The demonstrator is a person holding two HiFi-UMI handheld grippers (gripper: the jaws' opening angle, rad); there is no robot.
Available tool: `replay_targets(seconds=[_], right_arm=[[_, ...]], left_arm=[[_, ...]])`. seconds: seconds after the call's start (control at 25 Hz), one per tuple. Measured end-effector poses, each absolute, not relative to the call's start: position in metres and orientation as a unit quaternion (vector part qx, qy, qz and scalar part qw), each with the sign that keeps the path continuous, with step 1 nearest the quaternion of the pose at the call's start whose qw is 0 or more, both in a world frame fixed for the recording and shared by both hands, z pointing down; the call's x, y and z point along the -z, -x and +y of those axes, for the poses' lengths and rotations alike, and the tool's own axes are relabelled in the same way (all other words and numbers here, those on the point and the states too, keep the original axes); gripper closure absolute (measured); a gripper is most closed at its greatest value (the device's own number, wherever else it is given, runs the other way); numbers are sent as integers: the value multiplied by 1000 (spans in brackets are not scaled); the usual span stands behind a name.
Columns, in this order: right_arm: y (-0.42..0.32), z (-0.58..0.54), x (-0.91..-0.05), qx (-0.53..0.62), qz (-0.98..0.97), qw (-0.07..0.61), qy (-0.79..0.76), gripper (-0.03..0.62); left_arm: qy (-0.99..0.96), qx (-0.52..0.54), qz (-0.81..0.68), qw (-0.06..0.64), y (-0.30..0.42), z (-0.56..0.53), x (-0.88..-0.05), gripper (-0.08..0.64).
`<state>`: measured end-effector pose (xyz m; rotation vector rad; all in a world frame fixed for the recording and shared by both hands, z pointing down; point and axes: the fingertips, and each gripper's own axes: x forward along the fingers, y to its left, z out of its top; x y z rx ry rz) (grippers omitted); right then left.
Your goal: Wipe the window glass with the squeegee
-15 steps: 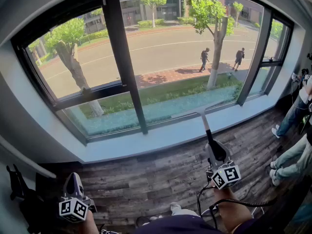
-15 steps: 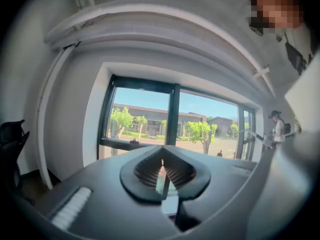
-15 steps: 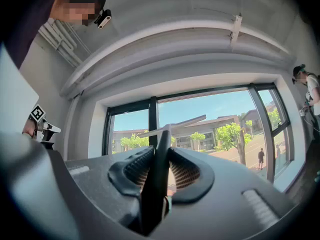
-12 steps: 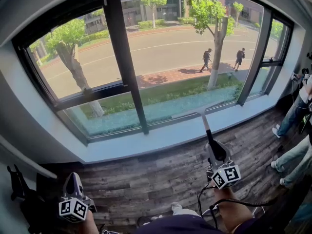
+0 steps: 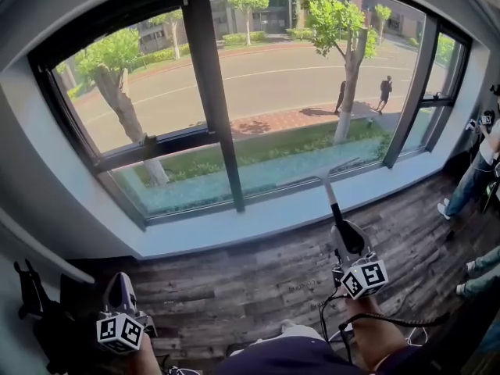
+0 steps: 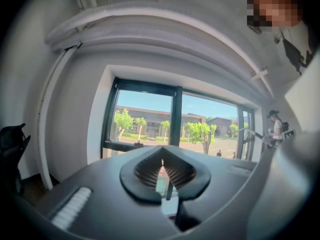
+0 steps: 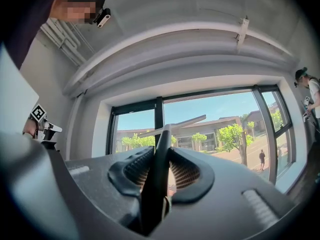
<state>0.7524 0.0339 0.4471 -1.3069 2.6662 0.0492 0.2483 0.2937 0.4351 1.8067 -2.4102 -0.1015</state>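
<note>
My left gripper (image 5: pixel 119 289) hangs low over the wooden floor (image 5: pixel 234 287), well apart from the window. Its jaws are pressed together and hold nothing. The window glass (image 5: pixel 289 84) sits above a pale sill (image 5: pixel 234 225). My right gripper (image 5: pixel 348 241) has its jaws pinching the dark handle of the squeegee (image 5: pixel 334 209). The squeegee points up, and its blade lies across the low part of the glass, right of the black bar (image 5: pixel 212 92). I cannot tell if the blade touches.
</note>
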Motion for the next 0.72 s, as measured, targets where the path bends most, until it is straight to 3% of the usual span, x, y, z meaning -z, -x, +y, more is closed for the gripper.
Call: replay_targets(seconds=[0.72], right_arm=[[-663,19,-464,7,900,91,427,489]], left_arm=[[-573,34,-816,65,-171,322,-461,555]])
